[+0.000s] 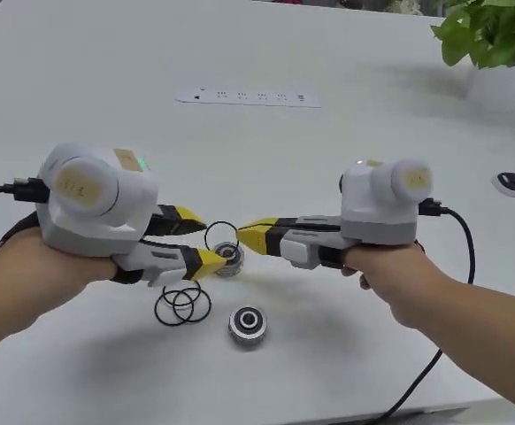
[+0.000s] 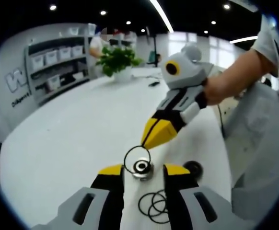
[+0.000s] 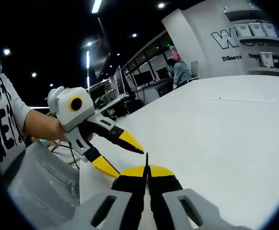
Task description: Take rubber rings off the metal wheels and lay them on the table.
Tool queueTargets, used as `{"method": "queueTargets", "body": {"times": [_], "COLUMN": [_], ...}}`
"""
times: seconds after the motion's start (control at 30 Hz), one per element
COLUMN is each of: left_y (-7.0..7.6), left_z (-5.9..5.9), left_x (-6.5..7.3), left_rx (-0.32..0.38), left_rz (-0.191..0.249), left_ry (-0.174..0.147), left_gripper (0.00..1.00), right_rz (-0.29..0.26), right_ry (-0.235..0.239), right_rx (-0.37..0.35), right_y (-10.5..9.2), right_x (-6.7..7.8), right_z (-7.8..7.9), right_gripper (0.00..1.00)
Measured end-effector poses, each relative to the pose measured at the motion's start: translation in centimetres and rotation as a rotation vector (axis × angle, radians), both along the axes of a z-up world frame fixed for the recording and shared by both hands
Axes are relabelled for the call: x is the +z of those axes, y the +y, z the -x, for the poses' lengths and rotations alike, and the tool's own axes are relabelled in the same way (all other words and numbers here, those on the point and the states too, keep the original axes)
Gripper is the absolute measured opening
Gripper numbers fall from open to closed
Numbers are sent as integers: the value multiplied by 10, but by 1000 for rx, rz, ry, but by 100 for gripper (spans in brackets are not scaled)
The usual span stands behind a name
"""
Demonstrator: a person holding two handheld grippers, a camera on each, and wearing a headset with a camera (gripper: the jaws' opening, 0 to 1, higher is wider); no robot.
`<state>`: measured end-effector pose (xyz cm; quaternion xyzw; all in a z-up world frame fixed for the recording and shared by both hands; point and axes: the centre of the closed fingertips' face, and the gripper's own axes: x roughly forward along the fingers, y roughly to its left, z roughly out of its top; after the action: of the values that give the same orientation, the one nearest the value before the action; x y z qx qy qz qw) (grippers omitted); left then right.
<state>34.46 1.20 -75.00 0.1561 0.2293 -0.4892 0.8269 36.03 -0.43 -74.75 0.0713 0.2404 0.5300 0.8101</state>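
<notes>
I'm seeing one rubber ring (image 1: 221,235) pinched at its edge by the right gripper (image 1: 242,235), whose fingers are pressing fully together on it. In the right gripper view the ring is showing edge-on as a thin dark line rising from the closed tips. It is hanging tilted just above a metal wheel (image 1: 228,258), which is sitting on the white bench (image 1: 266,159).

The left gripper (image 1: 210,238) is reaching in from the other side with its fingers spread apart. In the left gripper view the wheel is lying between its two yellow tips. I cannot tell whether either tip is touching it.

Just nearer to me, three loose rings (image 1: 182,304) are lying overlapped on the bench, with a second wheel (image 1: 248,324) beside them. Farther back, a white power strip (image 1: 249,96) is lying flat, and a potted plant (image 1: 495,40) is standing at the far right corner.
</notes>
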Motion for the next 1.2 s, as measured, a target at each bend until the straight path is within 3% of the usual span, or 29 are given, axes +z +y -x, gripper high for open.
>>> {"method": "queueTargets", "body": {"times": [0.43,0.73,1.2], "left_y": [14,27,45], "left_z": [9,22,36], "left_x": [12,17,17], "left_rx": [6,7,34], "left_rz": [20,19,22], "left_ry": [-14,-18,-7], "left_gripper": [40,44,49], "right_rz": [-20,-14,-4], "right_ry": [4,3,13], "right_rx": [40,83,158], "right_y": [8,12,21], "right_x": [9,12,9], "right_z": [10,23,38], "right_gripper": [0,0,0]}}
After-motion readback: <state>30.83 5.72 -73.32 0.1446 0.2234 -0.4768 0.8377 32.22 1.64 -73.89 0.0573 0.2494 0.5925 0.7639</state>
